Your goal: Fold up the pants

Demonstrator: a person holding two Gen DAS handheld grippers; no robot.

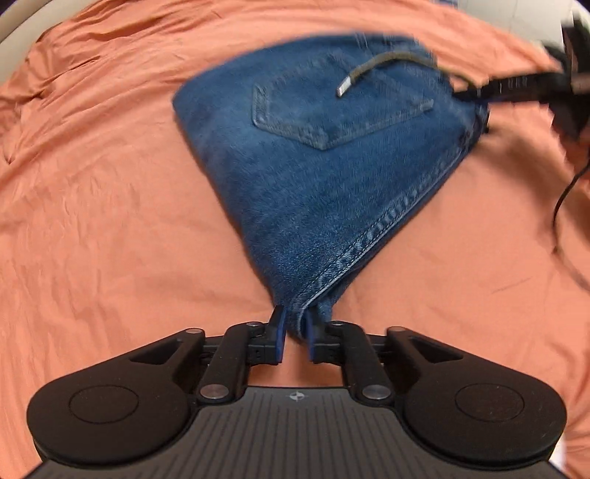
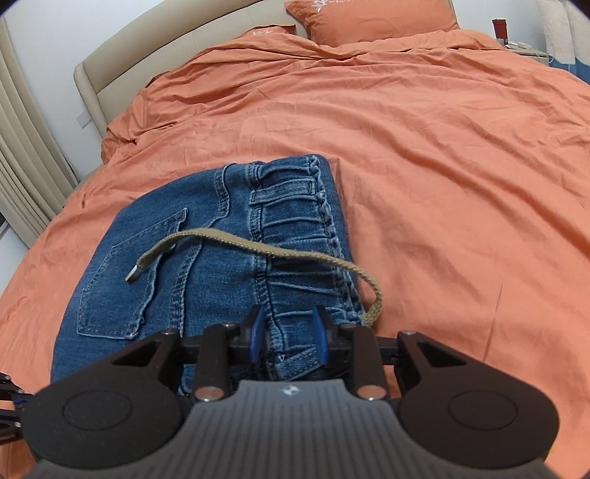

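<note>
Jeans [image 1: 324, 147], folded into a compact blue bundle, lie on an orange bedspread [image 1: 92, 184] with one back pocket [image 1: 313, 114] facing up. Left gripper [image 1: 295, 333]: its blue-padded fingers stand close together and pinch a corner of the denim, which rises from the bed in a taut wedge toward the camera. The fabric fills the narrow gap between the pads, so the grip is closed on the jeans. Seen from the left wrist view, this gripper points across the bundle, and the other tool enters dark and blurred at the far right edge.

Right gripper [image 2: 288, 333]: its fingers sit wider apart, one on each side of the gathered waistband [image 2: 295, 235], with the blue pads [image 2: 320, 337] pressed against the band's folds; it clamps the waistband end of the jeans [image 2: 206, 280]. The tool points along the waistband toward the head of the bed.

A tan drawstring [image 2: 258, 247] with a metal tip crosses the upper face of the denim and loops off its right edge onto the bedspread [image 2: 461, 165]. Two orange pillows [image 2: 372, 14] and a beige headboard [image 2: 147, 48] lie beyond.
</note>
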